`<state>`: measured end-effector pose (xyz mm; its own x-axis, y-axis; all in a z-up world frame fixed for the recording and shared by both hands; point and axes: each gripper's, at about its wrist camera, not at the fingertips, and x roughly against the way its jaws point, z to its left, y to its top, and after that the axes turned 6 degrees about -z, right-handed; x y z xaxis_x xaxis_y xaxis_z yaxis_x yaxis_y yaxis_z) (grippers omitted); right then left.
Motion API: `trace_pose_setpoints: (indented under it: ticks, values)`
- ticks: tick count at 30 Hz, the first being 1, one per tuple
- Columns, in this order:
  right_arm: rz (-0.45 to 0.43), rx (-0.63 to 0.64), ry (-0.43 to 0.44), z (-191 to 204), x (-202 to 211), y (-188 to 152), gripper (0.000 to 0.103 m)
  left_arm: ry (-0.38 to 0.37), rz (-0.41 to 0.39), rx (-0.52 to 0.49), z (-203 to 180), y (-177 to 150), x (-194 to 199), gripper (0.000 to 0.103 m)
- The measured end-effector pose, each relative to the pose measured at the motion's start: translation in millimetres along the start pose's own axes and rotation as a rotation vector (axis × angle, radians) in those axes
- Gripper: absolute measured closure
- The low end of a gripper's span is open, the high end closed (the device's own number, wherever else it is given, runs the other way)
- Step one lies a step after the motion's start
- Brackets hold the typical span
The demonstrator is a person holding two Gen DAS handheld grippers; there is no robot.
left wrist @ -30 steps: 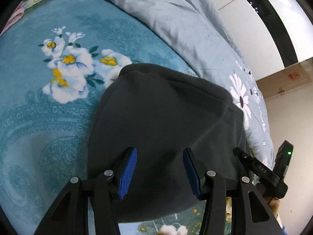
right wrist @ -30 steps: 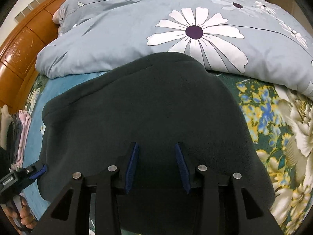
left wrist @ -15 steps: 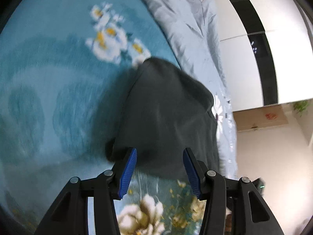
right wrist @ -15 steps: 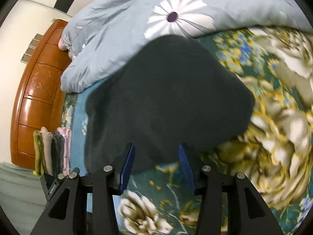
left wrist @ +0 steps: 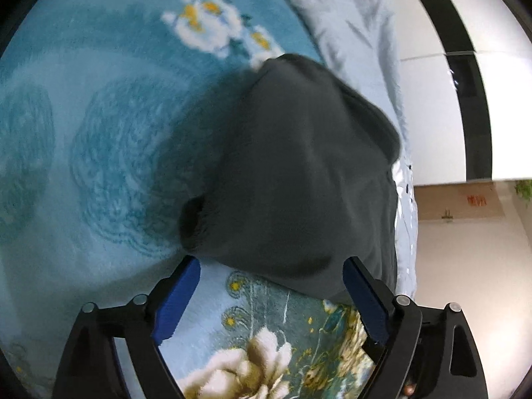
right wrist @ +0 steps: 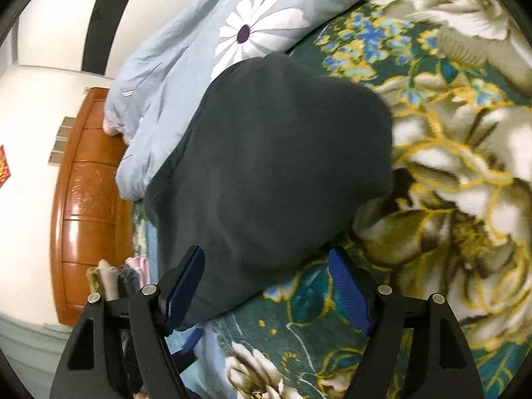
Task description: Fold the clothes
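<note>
A dark grey fleece garment lies folded in a compact bundle on the floral bedspread. My left gripper hovers just short of its near edge, open wide, blue pads empty. In the right wrist view the same garment lies ahead of my right gripper, which is also open with nothing held. Its left pad overlaps the garment's near edge in the picture.
A light blue duvet with a white daisy is heaped behind the garment. A wooden headboard stands at the left, with a stack of folded clothes beside it. White walls lie beyond the bed.
Both grippers have pulled back and lifted away from the garment and their jaws have opened wider. The garment stays folded on the bed.
</note>
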<state>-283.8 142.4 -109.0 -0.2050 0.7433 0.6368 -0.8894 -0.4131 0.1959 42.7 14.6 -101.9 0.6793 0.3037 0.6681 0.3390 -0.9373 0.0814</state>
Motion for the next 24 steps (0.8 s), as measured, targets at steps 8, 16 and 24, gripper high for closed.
trace_pose_setpoints:
  ticks: [8,16,24]
  values:
    - [-0.058,-0.073,0.052,-15,-14,7,0.025,-0.065,-0.025,0.066,1,6,-18,0.011]
    - [-0.052,-0.069,0.061,-11,-30,16,0.014,-0.099,-0.051,0.091,-4,16,-33,0.001]
    - [-0.055,-0.071,0.074,-17,-37,19,0.013,-0.106,-0.035,0.088,-6,34,-42,0.001]
